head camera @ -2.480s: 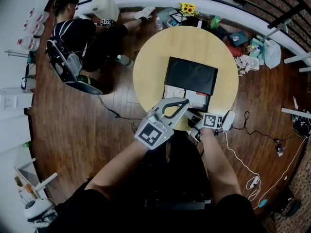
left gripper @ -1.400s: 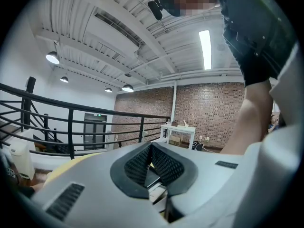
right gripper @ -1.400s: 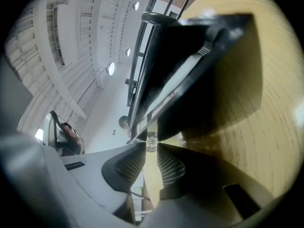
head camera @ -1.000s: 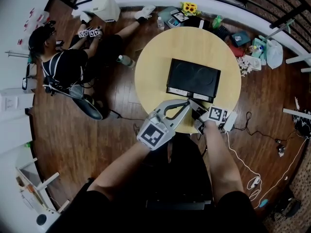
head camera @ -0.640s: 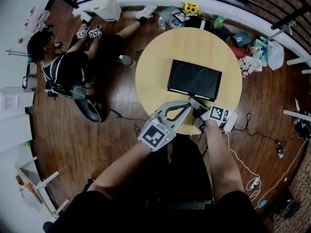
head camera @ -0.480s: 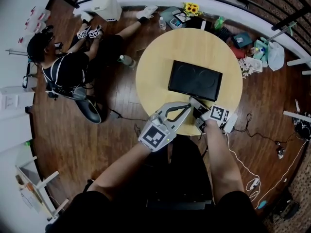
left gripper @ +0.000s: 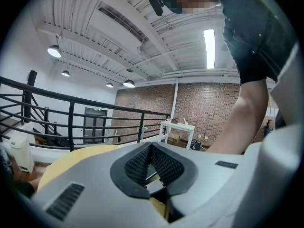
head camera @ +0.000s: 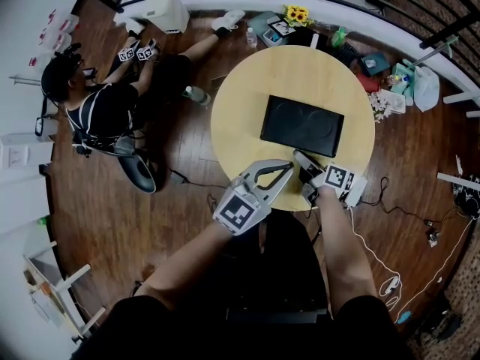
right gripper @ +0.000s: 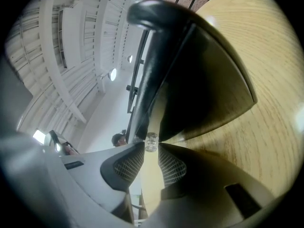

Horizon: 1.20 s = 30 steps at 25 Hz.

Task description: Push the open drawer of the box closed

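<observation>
We see the flat black rectangular box just ahead of our right gripper, its long front edge crossing the jaws. Those jaws have just been opening and stand spread with nothing between them. Our left gripper, pressed together on nothing, waits beside it.

no readable text, no legible labels, brands, numbers or signs anywhere

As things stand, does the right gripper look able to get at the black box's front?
Likely yes. The right gripper sits just short of the black box, only bare table between; its fingers, just opening, grip nothing. The left gripper lies beside it, not across.
</observation>
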Available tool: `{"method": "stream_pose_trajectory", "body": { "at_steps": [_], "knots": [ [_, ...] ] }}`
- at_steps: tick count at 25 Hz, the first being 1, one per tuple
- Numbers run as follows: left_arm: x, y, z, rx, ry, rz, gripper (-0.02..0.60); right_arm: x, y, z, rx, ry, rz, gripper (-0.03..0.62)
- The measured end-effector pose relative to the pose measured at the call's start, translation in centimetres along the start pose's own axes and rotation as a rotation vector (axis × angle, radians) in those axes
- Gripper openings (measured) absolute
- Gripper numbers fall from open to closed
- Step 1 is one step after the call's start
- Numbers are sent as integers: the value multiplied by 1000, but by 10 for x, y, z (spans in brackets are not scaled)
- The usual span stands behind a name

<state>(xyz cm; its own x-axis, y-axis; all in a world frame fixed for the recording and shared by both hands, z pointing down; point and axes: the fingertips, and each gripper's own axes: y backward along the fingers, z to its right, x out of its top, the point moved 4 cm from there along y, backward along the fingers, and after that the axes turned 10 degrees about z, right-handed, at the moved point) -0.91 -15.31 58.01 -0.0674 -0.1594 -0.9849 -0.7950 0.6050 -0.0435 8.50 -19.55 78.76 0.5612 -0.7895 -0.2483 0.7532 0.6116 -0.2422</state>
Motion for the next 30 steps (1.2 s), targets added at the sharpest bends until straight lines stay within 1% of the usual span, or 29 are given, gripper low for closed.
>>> {"method": "stream_pose_trajectory", "body": {
  "at_steps": [3,6,9,10,12,13,16,20,23,27,30],
  "knots": [
    [1,1,0,0,7,-5,15,-6,6,0,-14,3,-6,126],
    [6,4,3,-2,9,1,15,-12,16,-5,-38,50,-33,127],
    [10,11,5,3,7,4,15,-13,28,-22,-23,99,-19,127],
    [11,13,7,0,7,5,15,-10,32,-31,-13,130,-5,112],
    [17,16,13,-20,9,0,15,0,44,-53,9,218,44,37],
    [20,18,17,-35,9,-4,15,6,51,-66,22,266,75,17],
    [33,25,29,-61,4,-10,15,18,70,-111,78,401,149,17],
    [60,37,44,-65,5,3,14,27,99,-180,154,596,207,17],
    [88,42,59,-73,5,14,14,31,122,-234,204,756,213,17],
    [127,50,77,-91,0,35,14,25,148,-298,252,976,190,16],
    [154,58,91,-94,3,57,14,21,169,-341,281,1073,198,15]
  ]
}}
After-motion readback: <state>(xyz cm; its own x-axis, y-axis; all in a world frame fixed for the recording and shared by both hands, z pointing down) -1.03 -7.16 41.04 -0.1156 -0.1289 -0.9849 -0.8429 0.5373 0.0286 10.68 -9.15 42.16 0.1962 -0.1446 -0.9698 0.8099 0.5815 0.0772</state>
